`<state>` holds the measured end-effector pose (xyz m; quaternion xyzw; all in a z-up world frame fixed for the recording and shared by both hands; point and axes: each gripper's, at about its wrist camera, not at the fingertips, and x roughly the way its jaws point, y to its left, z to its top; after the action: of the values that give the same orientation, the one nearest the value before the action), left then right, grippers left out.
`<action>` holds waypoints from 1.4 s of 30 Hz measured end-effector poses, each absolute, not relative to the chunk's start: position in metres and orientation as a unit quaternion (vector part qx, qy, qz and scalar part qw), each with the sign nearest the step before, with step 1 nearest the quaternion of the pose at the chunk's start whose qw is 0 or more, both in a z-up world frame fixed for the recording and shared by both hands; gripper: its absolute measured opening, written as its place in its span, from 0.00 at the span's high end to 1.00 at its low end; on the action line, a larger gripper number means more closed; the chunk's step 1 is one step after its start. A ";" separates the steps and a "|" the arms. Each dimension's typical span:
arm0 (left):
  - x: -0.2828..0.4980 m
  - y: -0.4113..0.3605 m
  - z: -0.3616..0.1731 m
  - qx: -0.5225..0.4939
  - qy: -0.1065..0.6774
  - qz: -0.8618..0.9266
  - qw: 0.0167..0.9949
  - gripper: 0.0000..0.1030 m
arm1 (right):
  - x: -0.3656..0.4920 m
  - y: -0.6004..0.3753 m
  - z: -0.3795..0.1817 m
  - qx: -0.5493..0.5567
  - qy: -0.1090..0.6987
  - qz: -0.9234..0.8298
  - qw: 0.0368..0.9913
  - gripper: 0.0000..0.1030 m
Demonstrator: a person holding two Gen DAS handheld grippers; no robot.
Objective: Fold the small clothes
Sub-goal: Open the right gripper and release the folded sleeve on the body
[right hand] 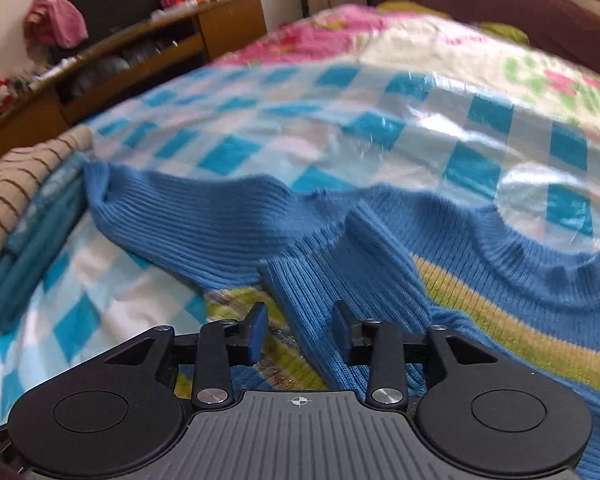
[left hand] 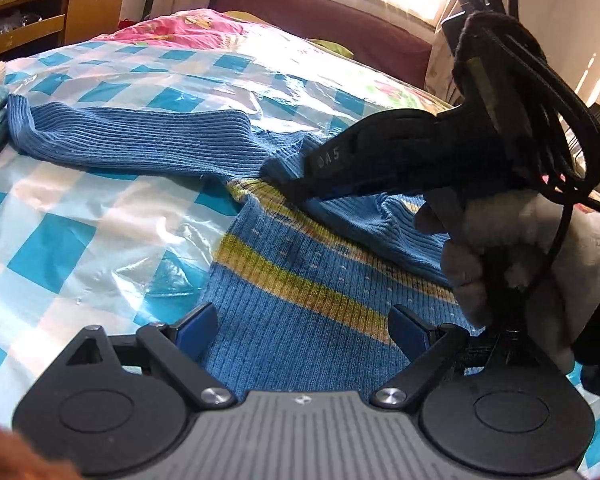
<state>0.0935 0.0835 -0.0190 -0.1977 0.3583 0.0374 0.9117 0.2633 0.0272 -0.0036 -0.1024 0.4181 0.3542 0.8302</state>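
Hand-held gripper point(right hand: 300, 334), fingers apart, over ribbed knit sweater point(right hand: 340, 240).

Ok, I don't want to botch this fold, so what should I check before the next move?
1. The left gripper is open above the sweater: ok.
2. The right gripper has hold of the folded sleeve: cannot tell.
3. The other sleeve is folded in: not ok, it lies stretched out on the sheet.
4. Its cuff is clear of the stack: cannot tell.
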 end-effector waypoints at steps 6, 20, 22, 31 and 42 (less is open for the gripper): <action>0.094 0.085 -0.020 -0.203 0.359 0.040 0.910 0.07 | 0.244 0.031 0.003 -0.099 0.400 0.398 0.820 0.97; 0.097 0.079 -0.022 -0.190 0.365 0.045 0.910 0.07 | 0.256 -0.019 0.014 -0.036 0.406 0.386 0.828 0.79; 0.097 0.078 -0.022 -0.190 0.366 0.045 0.910 0.07 | 0.252 -0.014 0.011 -0.046 0.406 0.397 0.822 0.70; 0.095 0.083 -0.022 -0.200 0.364 0.043 0.909 0.07 | 0.247 0.027 -0.015 -0.125 0.409 0.367 0.826 0.91; 0.096 0.079 -0.023 -0.190 0.368 0.045 0.909 0.07 | 0.248 0.000 0.004 -0.043 0.408 0.384 0.827 0.89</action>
<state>0.0965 0.0788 -0.0233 -0.1900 0.3679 0.0449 0.9091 0.2480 -0.0002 0.0036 -0.0429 0.4077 0.3842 0.8272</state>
